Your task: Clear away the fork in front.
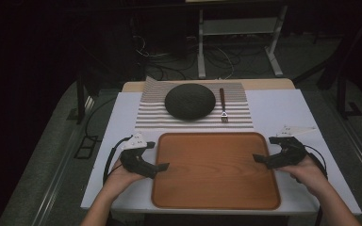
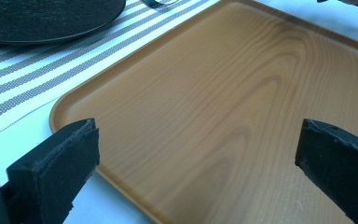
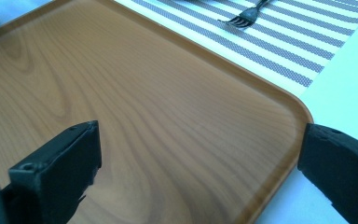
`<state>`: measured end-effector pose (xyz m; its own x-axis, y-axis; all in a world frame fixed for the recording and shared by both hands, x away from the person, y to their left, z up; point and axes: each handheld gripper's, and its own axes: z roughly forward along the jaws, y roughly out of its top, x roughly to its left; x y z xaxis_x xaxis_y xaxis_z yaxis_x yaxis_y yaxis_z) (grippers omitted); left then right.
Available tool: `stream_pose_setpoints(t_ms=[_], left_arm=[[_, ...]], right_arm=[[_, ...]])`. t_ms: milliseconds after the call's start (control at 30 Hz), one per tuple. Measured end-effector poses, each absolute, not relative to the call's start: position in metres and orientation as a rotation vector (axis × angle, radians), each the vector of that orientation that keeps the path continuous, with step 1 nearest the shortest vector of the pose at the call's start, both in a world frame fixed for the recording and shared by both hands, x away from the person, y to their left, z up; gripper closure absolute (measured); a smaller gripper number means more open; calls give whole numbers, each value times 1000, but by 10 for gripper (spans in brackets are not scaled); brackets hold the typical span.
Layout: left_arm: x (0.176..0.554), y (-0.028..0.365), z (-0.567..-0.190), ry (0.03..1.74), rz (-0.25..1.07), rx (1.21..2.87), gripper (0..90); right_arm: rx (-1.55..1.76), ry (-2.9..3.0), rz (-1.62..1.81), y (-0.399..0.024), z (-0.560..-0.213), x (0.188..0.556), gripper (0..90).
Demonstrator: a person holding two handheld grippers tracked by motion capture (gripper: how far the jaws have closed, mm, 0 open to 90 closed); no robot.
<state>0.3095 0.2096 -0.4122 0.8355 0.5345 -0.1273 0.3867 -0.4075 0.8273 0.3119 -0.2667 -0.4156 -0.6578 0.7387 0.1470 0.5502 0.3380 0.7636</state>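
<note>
lying flat on the near half of the white table (image 1: pixel 283 110), squarely between both hands: a wooden tray (image 1: pixel 216 170), orange-brown, rectangular with rounded corners and a low raised rim, grain running in long curved bands across the bare floor. nothing lying in it.

hovering at the tray's left edge, left tongs (image 1: pixel 161 166), jaws wide apart, tips reaching just over the rim; in the left gripper view one jaw low over the white table outside the rim, the other over the tray floor, tray (image 2: pixel 223 107) rim running between them. gripping nothing. mirrored at the right edge, right tongs (image 1: pixel 257 159), jaws likewise spread wide, empty; in the right gripper view one jaw over the tray (image 3: pixel 135 107) floor, the other beyond the rounded corner above the white table. whether either jaw touches the rim, cannot tell.

beyond the tray's far edge, just beside it, a striped placemat (image 1: pixel 152 112), grey and white bands. sitting on the placemat, a dark round plate (image 1: pixel 190 101), matte and textured, looking empty. to its right, on the same placemat, a fork (image 1: pixel 223 106) with a dark reddish handle, tines pointing toward the tray. both well apart from either tongs.

past the table's far end, dark floor with cables and the legs of a pale metal stand (image 1: pixel 201 47).
</note>
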Motion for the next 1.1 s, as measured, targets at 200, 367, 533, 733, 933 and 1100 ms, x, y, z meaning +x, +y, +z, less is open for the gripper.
stream_pose_setpoints(t_ms=[200, 367, 533, 733, 933, 1100], left_arm=[[309, 209, -412, 674, 192, 2050, 0], [309, 210, -412, 675, 193, 2045, 0], [309, 210, -411, 676, 193, 2044, 0], [309, 211, -411, 677, 193, 2042, 0], [309, 210, -411, 679, 194, 2038, 0], [309, 211, -411, 677, 195, 2040, 0]], right_arm=[[1170, 2373, 1232, -264, -414, 320, 0], [1175, 2371, 1231, -262, -412, 327, 0], [1173, 2372, 1227, -259, -411, 332, 0], [1182, 2378, 1221, -257, -411, 339, 0], [1187, 2370, 1211, -255, -407, 347, 0], [1183, 2370, 1201, -252, -406, 353, 0]])
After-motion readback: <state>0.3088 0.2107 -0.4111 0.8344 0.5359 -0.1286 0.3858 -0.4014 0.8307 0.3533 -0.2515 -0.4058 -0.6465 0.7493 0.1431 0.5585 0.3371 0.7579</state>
